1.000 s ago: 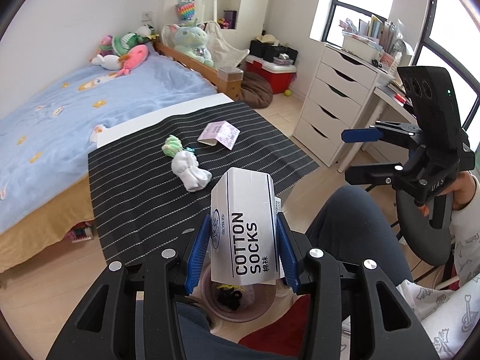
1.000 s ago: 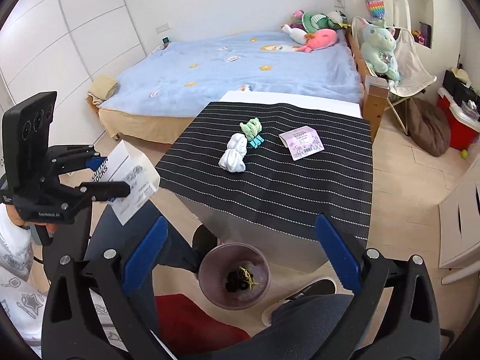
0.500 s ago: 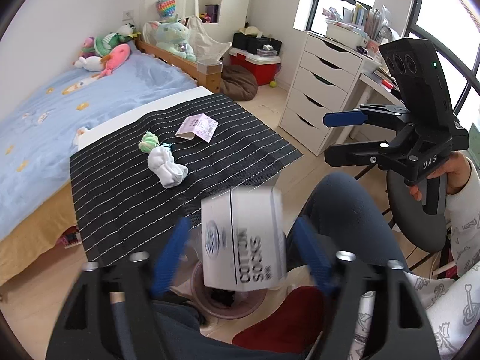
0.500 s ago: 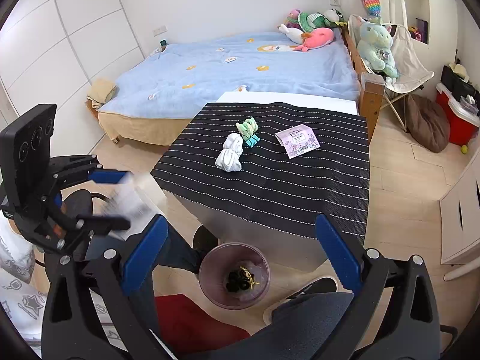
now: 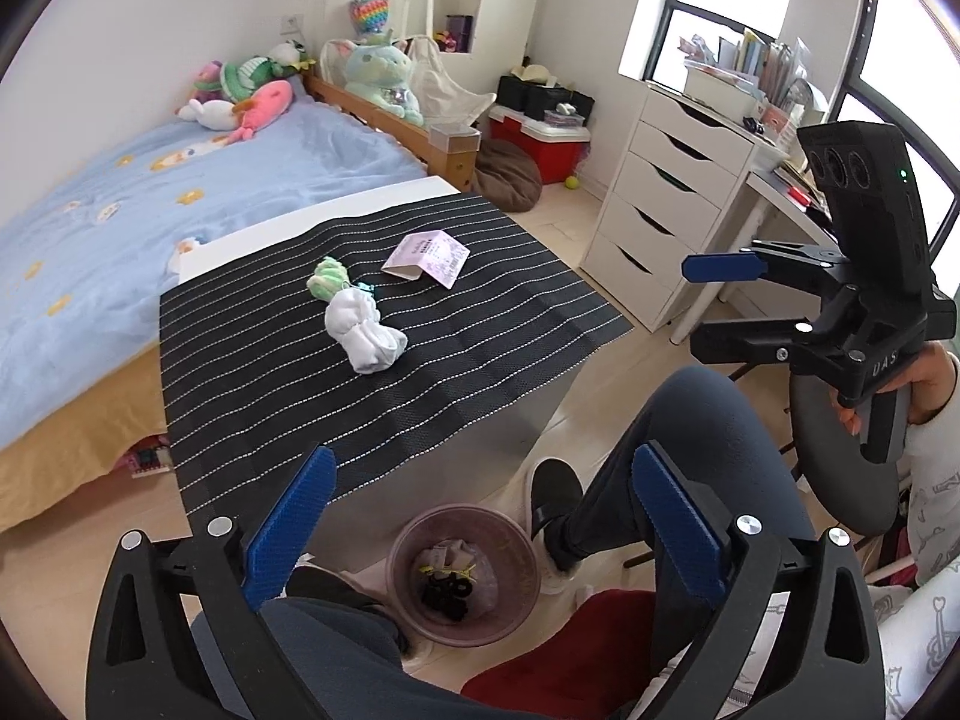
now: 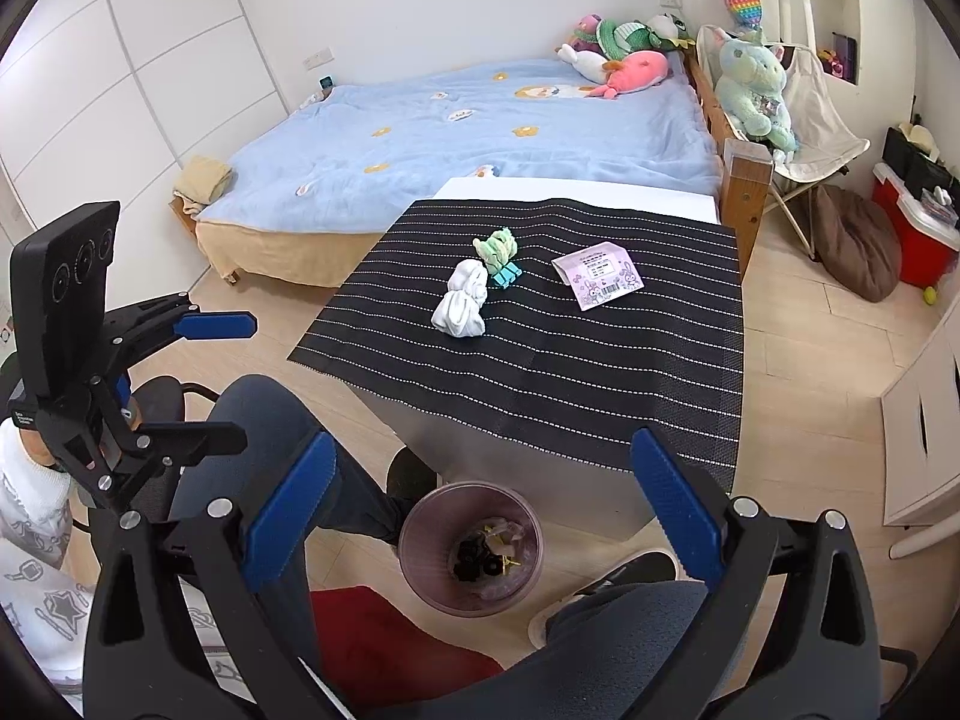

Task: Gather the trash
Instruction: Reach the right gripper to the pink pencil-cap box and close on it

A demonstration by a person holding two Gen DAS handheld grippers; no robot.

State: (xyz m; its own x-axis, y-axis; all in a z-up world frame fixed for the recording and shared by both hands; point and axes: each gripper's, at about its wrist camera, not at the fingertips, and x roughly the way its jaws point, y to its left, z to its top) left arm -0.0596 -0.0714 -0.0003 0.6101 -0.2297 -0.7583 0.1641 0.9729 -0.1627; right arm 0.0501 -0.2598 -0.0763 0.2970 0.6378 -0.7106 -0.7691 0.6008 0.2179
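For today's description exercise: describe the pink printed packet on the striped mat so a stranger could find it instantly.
Start at the black striped mat covering the table beside the blue bed. Three things lie on it; the pink packet lies apart, nearest the bedpost. Unlike the white sock bundle and green sock bundle, it is flat and printed with a barcode.

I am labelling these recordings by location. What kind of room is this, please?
Most likely a child's bedroom: a bed with a blue quilt, plush toys at its head, and a white drawer unit beside a cluttered desk under the window.

Bin point(image 5: 465, 570) mouth open above, knees flanking (close)
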